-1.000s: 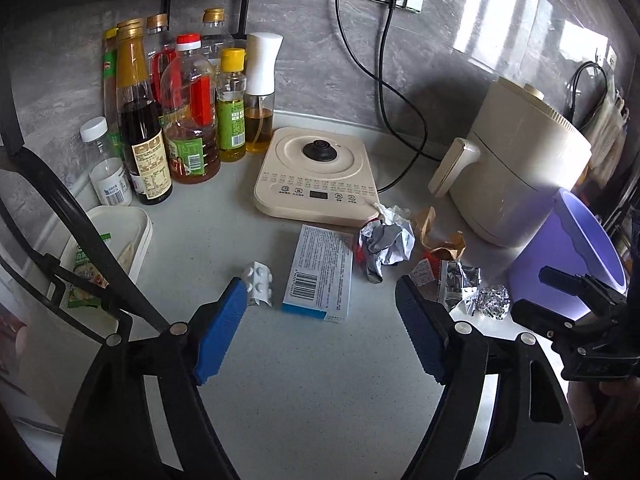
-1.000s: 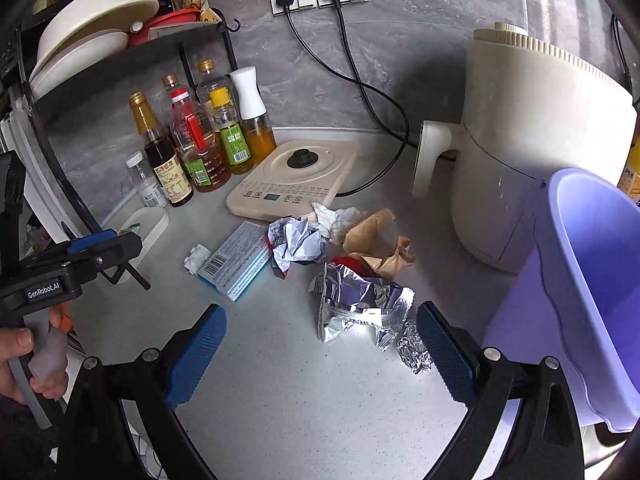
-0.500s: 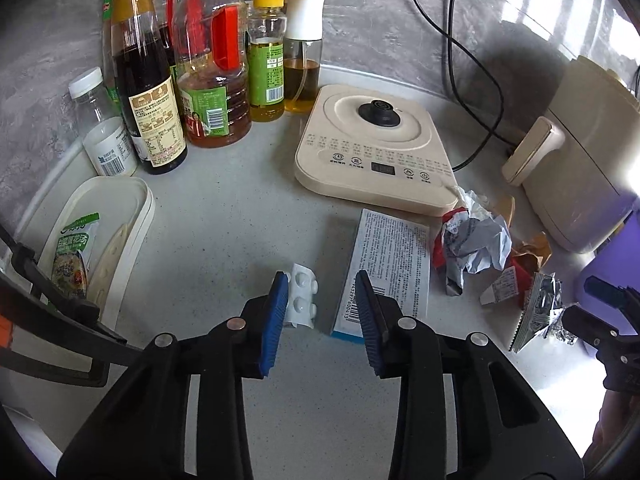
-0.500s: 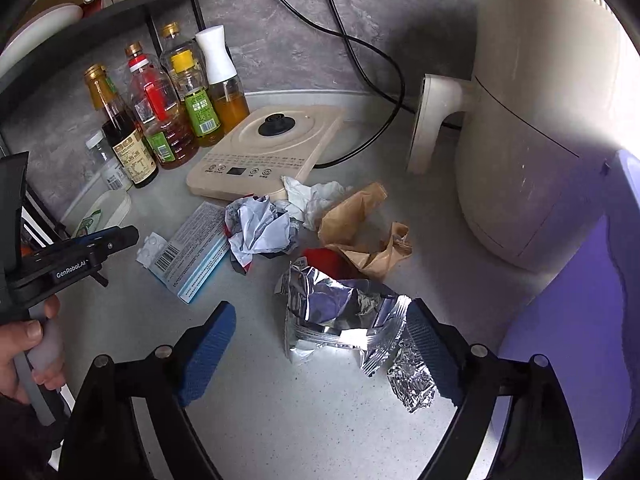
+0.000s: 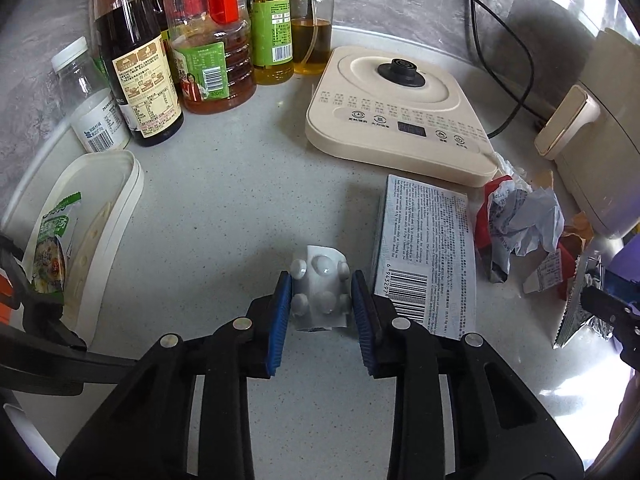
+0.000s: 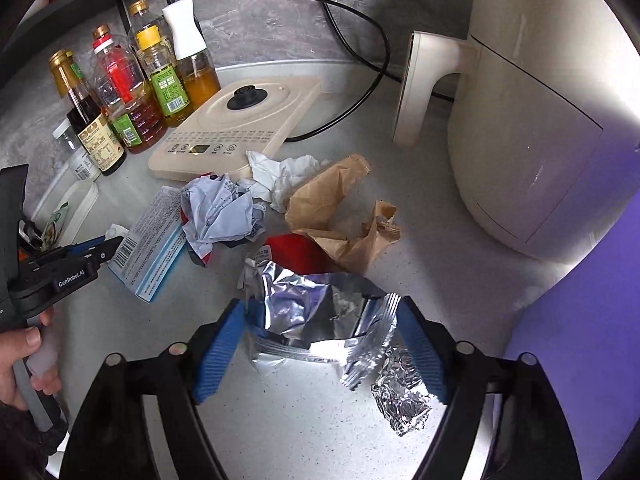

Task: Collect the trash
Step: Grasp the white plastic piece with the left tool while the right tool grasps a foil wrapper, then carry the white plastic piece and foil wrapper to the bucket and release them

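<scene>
We hold both grippers tilted steeply down over the speckled grey tabletop (image 5: 224, 200). A beige air fryer (image 6: 532, 128) stands toward the back right, a purple bin (image 6: 580, 320) at the right edge, and an induction cooker (image 5: 400, 120) sits near the back wall beside a row of sauce bottles (image 5: 208, 52).

The right gripper (image 6: 320, 348) straddles a crumpled silver foil bag (image 6: 316, 312); its jaws are closing, half wide, with the foil between them, and the pads look about to touch its sides. The left gripper (image 5: 320, 308) has narrow, closing jaws around a white blister pack (image 5: 320, 288); the left pad touches it, while on the right we cannot tell. A printed carton (image 5: 428, 256) lies just beside it.

Compared with a second ago, both grippers have come down closer to the tabletop and their jaws have narrowed from wide open.

In the right wrist view a hand (image 6: 20, 364) gripping the left tool is cut off at the left edge. A red wrapper (image 6: 296, 252) is mostly hidden under foil and brown paper (image 6: 336, 208). The bin's rim is out of frame.
</scene>
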Action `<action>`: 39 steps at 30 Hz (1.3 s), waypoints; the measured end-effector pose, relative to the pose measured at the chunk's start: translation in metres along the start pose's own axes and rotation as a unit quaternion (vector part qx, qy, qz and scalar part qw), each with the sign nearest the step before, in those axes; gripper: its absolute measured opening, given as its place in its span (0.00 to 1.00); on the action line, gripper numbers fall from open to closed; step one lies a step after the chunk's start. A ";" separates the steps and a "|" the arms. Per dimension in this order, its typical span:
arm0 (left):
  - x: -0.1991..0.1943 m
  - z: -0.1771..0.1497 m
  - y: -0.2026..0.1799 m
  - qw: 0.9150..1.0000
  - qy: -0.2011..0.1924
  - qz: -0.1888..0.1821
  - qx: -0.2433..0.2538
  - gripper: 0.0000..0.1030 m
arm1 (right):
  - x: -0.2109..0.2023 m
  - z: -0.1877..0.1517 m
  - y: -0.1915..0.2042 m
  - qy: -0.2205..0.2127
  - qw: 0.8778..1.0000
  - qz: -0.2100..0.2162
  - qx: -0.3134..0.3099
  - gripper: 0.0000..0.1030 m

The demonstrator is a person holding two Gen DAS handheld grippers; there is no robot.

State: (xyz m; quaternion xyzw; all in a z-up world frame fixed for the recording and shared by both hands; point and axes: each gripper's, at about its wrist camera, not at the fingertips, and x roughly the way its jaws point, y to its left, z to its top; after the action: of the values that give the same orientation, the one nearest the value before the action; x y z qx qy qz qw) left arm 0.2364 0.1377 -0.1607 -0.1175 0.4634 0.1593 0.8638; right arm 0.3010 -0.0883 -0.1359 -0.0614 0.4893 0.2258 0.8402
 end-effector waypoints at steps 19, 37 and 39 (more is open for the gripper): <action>-0.099 -0.024 -0.011 0.997 -0.073 -0.036 0.014 0.29 | -0.089 -0.024 0.020 -0.098 0.993 0.064 -0.011 0.06; -0.145 -0.027 -0.058 0.988 -0.117 -0.091 0.048 0.29 | -0.219 -0.020 -0.017 -0.252 0.968 0.006 -0.006 0.06; -0.148 -0.025 -0.066 0.986 -0.120 -0.100 0.054 0.29 | -0.227 -0.019 -0.030 -0.263 0.965 -0.012 0.006 0.06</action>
State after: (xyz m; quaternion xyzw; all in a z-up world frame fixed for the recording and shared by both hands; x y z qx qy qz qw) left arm 0.1662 0.0437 -0.0467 -0.0959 0.3499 0.0600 0.9299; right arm 0.2040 -0.1936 0.0439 -0.0011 0.2514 0.2208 0.9424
